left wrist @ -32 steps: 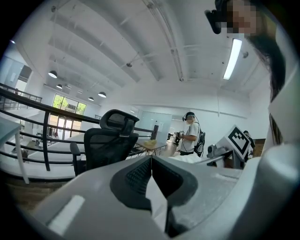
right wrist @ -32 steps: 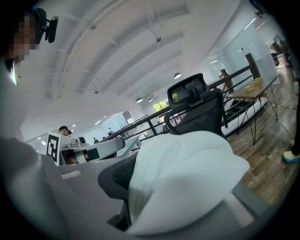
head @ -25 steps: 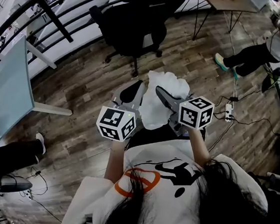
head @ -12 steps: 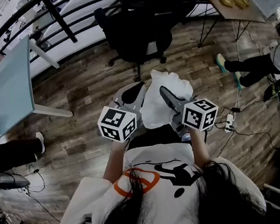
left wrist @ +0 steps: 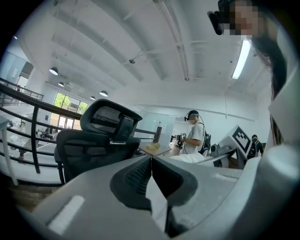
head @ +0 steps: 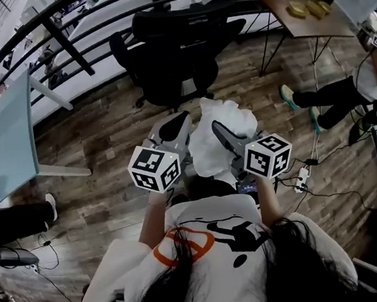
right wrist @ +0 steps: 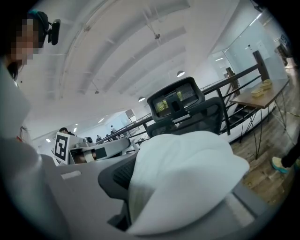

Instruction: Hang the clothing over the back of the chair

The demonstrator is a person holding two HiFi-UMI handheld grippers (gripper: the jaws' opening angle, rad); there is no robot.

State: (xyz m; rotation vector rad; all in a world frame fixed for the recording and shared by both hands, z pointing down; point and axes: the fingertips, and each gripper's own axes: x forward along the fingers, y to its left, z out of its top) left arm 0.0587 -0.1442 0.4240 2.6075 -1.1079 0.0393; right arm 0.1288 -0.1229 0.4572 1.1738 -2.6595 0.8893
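I am holding the clothing [head: 205, 148], a white bunched bundle, up in the air between my two grippers, clear of the floor and not yet touching anything else; my right gripper [head: 221, 131] is clamping a thick fold of it, the cloth billowing out over both jaws so that they are standing slightly apart around the fabric; my left gripper [head: 175, 123] is pinching with its jaws drawn together at the tips, and what looks like a thin edge of the same cloth is sitting between them; the black office chair [head: 175, 64] is standing ahead of me on the wooden floor, near but apart from the bundle, with its tall back and headrest [head: 183, 12] on the far side of the seat as I am seeing it; so I am judging this to be the carrying step, with the grasp made and the hanging not begun; the next move is calling for lifting the cloth higher than the top of the backrest, spreading my two grips apart so it opens out, and lowering it across the back before letting go; I am guessing the thin left-hand pinch is the one more likely to slip.
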